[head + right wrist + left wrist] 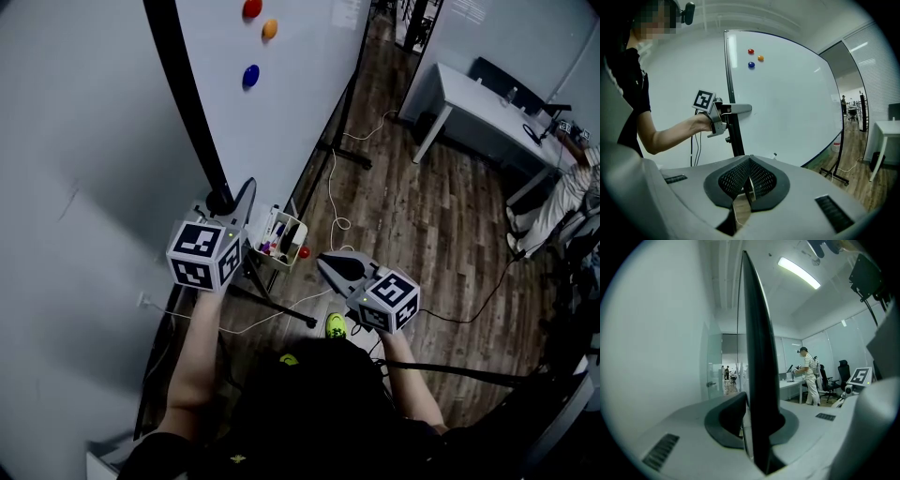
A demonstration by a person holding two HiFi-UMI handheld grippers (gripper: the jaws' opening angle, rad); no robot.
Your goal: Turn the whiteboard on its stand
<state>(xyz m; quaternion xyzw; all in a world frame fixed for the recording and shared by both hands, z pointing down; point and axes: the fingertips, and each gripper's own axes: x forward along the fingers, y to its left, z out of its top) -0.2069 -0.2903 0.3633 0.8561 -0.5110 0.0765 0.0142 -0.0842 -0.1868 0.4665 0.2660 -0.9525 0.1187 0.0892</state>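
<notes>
The whiteboard [291, 103] stands on its wheeled stand, white-faced with a black frame [192, 122] along its near edge. My left gripper [234, 200] is shut on that black frame edge [759, 380], which runs up between its jaws in the left gripper view. The right gripper view shows the board [787, 103] with my left gripper [740, 108] clamped on its side. My right gripper [330, 263] hangs in front of the board's lower part, apart from it, jaws shut with nothing between them [749, 180].
Red, orange and blue magnets [251, 75] stick to the board. A pen tray [279, 240] hangs low on it. Stand feet [345, 155] and white cables [336, 220] cross the wooden floor. A white wall [66, 187] is close on the left. A desk [487, 108] and a person [574, 192] are at the right.
</notes>
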